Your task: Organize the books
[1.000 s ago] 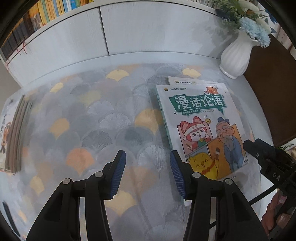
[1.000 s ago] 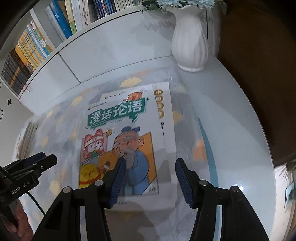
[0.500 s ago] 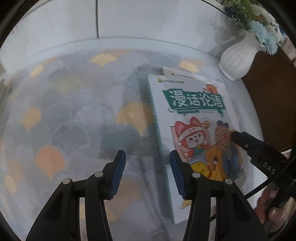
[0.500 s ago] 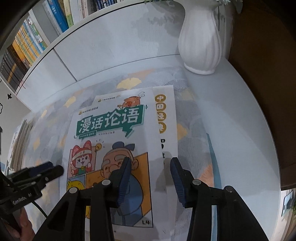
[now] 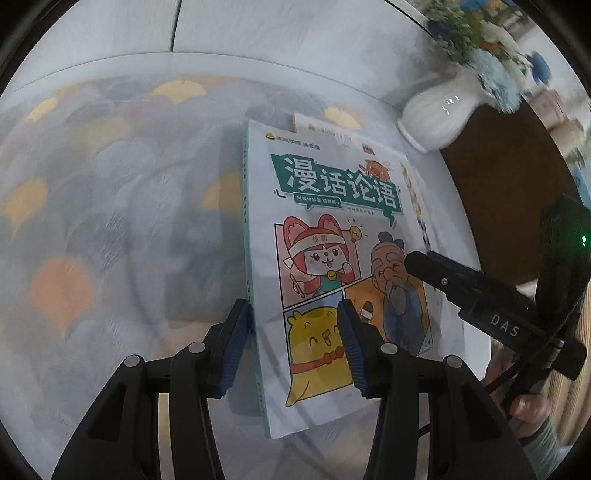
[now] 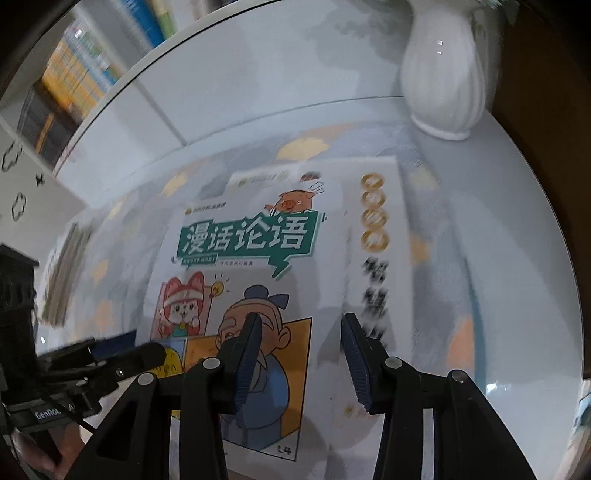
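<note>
A comic book (image 5: 332,236) with a green title banner lies flat on the patterned tablecloth (image 5: 110,221), on top of a white book (image 6: 376,236) with gold circles that sticks out along its right and far edges. My left gripper (image 5: 293,343) points down over the comic's near left corner, open, with its fingers on either side of the spine edge. My right gripper (image 6: 303,362) hangs open over the comic's (image 6: 251,258) near right part, one finger above the old man's picture, the other past the right edge. Neither gripper's pads press on the book.
A white ribbed vase (image 6: 443,81) with flowers stands at the table's far right. Behind the table runs a white cabinet (image 5: 258,29) with shelved books (image 6: 74,81) above it. More books (image 6: 66,273) lie at the far left. A person's hand (image 5: 528,406) holds the right gripper.
Both grippers have sunk toward the comic book. The left one has shifted right and tipped down until it straddles the spine edge. The right one's jaws have narrowed a little.
</note>
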`<state>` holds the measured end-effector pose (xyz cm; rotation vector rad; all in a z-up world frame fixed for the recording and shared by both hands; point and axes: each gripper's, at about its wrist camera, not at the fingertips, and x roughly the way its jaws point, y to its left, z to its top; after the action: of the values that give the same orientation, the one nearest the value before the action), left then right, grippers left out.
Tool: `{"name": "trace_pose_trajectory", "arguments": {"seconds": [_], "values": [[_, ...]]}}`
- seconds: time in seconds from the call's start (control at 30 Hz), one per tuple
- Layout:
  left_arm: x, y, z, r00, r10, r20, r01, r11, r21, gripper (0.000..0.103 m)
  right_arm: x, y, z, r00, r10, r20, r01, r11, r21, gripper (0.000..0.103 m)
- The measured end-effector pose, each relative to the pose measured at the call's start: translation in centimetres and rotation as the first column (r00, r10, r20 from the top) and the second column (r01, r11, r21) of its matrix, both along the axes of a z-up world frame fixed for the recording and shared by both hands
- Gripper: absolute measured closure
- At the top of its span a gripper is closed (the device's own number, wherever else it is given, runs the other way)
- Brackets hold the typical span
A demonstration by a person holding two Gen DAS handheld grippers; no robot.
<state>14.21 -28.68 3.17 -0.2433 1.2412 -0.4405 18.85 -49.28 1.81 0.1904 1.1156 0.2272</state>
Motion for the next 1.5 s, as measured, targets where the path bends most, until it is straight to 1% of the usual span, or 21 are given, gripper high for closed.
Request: {"name": "trace_pose_trajectory", "arguments": {"seconds": [0.13,0.3,0.4,0.5,0.63,0.67,0.7,0.8,0.83,0.87,0.9,0.93,0.97,1.0,1.07,1.1,1.17,1.23,1.37,1.43,1.5], "values": [[-3.0,2.5,-0.4,0.998,0.012,-0.058,-0.016,0.997,-0.077,0.059,-3.3,1.4,-0.1,0.999,0.025,-0.025,-0.025,1.000,0.000,0.059],[-7.6,5.6,-1.4,0.993,0.031,-0.115,-0.042,0.995,-0.096,0.060,-8.5,3.2,-1.1,0.992,0.083,-0.090,-0.078,0.995,0.059,0.059],[-10.1,7.0,-1.8,0.989,0.045,-0.140,-0.061,0.992,-0.111,0.063,-11.3,3.8,-1.1,0.991,0.091,-0.095,-0.089,0.996,0.029,0.059],[-11.9,7.5,-2.0,0.987,0.055,-0.153,-0.075,0.989,-0.128,0.063,-13.9,3.0,-1.3,0.990,0.062,-0.126,-0.054,0.996,0.070,0.059],[-13.2,7.8,-2.1,0.981,0.067,-0.182,-0.103,0.975,-0.197,0.063,-16.2,3.0,-1.6,0.991,0.042,-0.124,-0.025,0.991,0.130,0.060],[-13.1,8.0,-2.0,0.978,0.074,-0.193,-0.116,0.970,-0.215,0.063,-16.4,3.1,-1.6,0.993,0.031,-0.118,-0.016,0.992,0.124,0.060],[-12.9,8.3,-1.9,0.976,0.081,-0.203,-0.133,0.957,-0.259,0.063,-16.5,3.1,-1.7,0.993,0.022,-0.118,-0.007,0.992,0.125,0.060],[-12.8,9.8,-0.9,0.969,0.071,-0.237,-0.182,0.854,-0.487,0.063,-16.3,2.1,-1.9,0.990,-0.007,-0.140,0.035,0.979,0.200,0.060],[-12.6,10.0,-0.7,0.967,0.060,-0.249,-0.189,0.824,-0.534,0.063,-16.3,1.6,-2.0,0.989,-0.014,-0.150,0.049,0.971,0.232,0.060],[-12.3,10.0,-0.6,0.966,0.048,-0.253,-0.187,0.806,-0.561,0.063,-16.2,1.1,-2.3,0.986,-0.021,-0.163,0.066,0.960,0.272,0.060],[-11.9,9.9,-0.6,0.965,0.053,-0.258,-0.194,0.805,-0.560,0.063,-16.3,0.7,-2.4,0.985,-0.027,-0.170,0.077,0.953,0.292,0.060],[-11.5,9.6,-0.6,0.964,0.062,-0.259,-0.199,0.817,-0.542,0.063,-16.3,0.4,-2.5,0.983,-0.034,-0.179,0.090,0.945,0.313,0.060],[-11.1,9.1,-0.6,0.966,0.074,-0.247,-0.192,0.847,-0.496,0.065,-16.2,0.2,-2.5,0.982,-0.041,-0.186,0.101,0.939,0.328,0.060],[-11.0,8.4,-0.6,0.970,0.084,-0.230,-0.184,0.871,-0.455,0.076,-16.2,0.2,-2.5,0.982,-0.042,-0.187,0.103,0.938,0.331,0.060],[-10.2,6.8,-0.6,0.979,0.084,-0.187,-0.144,0.930,-0.337,0.088,-16.4,0.4,-2.4,0.983,-0.038,-0.179,0.095,0.943,0.320,0.060],[-10.1,6.3,-0.7,0.980,0.075,-0.182,-0.131,0.938,-0.322,0.092,-16.4,0.3,-2.3,0.984,-0.037,-0.177,0.092,0.944,0.317,0.060],[-9.9,5.2,-0.9,0.982,0.059,-0.182,-0.114,0.946,-0.305,0.092,-16.2,0.6,-2.3,0.984,-0.037,-0.176,0.092,0.943,0.318,0.060],[-9.7,4.4,-1.0,0.983,0.052,-0.176,-0.104,0.948,-0.302,0.092,-16.1,0.6,-2.4,0.983,-0.037,-0.181,0.097,0.938,0.332,0.060],[-9.1,3.7,-1.7,0.977,0.042,-0.211,-0.115,0.930,-0.348,0.092,-16.0,0.0,-2.6,0.979,-0.040,-0.202,0.114,0.923,0.367,0.060],[-8.8,3.7,-2.1,0.969,0.025,-0.247,-0.128,0.903,-0.410,0.092,-15.8,-0.7,-2.7,0.972,-0.039,-0.231,0.131,0.908,0.398,0.058],[-9.2,4.6,-2.5,0.957,0.007,-0.289,-0.156,0.855,-0.494,0.092,-15.5,-1.7,-3.1,0.961,-0.049,-0.272,0.177,0.866,0.467,0.053]]}}
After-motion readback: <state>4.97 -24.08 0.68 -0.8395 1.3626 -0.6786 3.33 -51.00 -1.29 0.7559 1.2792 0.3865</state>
